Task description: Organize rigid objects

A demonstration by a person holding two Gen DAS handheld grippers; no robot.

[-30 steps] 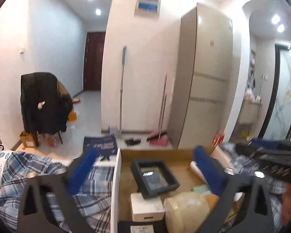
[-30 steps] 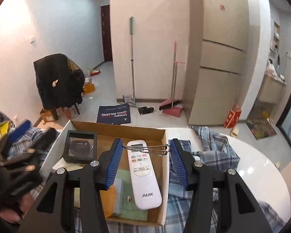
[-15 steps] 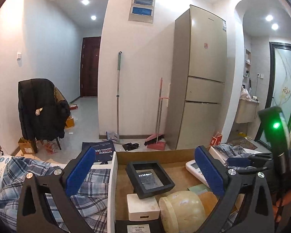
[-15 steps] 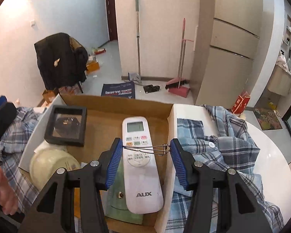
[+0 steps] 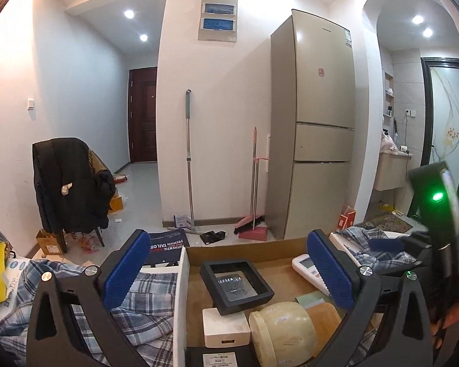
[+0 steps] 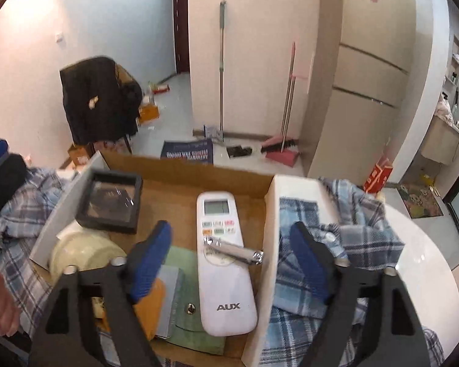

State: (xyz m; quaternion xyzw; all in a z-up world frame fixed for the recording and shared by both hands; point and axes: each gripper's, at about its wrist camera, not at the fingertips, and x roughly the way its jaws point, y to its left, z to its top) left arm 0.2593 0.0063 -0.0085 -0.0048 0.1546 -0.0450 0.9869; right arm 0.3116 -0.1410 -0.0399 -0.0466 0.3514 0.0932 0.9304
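Behind the desk (image 6: pixel 419 244) stands a fridge. Right tongs (image 6: pixel 229 257), jaws just opened, have released the metal clip (image 6: pixel 234 249) onto the remote (image 6: pixel 225 260) in the cardboard box (image 6: pixel 183 171); it may slide off. Left tongs (image 5: pixel 226 269) gape empty.
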